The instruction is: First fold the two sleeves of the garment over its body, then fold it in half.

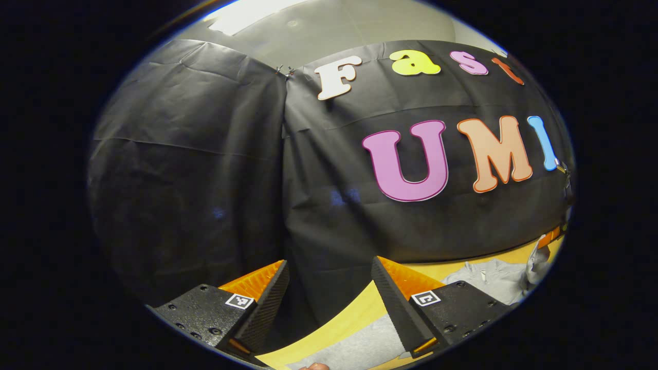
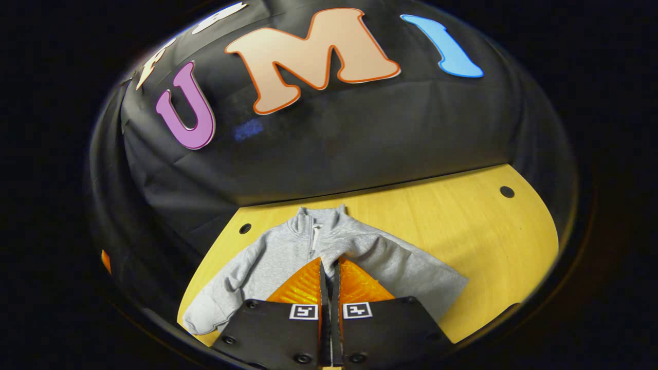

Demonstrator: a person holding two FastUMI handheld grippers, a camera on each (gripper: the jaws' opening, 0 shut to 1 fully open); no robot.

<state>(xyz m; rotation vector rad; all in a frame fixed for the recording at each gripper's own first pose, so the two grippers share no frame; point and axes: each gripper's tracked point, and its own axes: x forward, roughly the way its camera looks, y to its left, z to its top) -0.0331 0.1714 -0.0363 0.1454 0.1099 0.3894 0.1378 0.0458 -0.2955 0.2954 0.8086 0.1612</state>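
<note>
A grey zip-neck garment (image 2: 288,252) lies on the yellow table (image 2: 462,221), collar toward the black wall. One sleeve (image 2: 216,303) trails down to the table's near left edge. My right gripper (image 2: 329,264) hovers over the garment's chest, shut on a thin strip of grey sleeve cloth that shows between its fingers. In the left gripper view, the garment's collar (image 1: 488,277) lies at the lower right, and a lifted piece of grey cloth (image 1: 537,259) hangs at the far right. My left gripper (image 1: 329,262) is open over the table's edge, with grey cloth (image 1: 354,344) below it.
The black cloth wall (image 2: 334,133) stands just behind the table. Small round holes (image 2: 507,191) mark the tabletop near its far corners. Bare wood spreads to the right of the garment. A fingertip (image 1: 313,366) peeks in at the bottom of the left gripper view.
</note>
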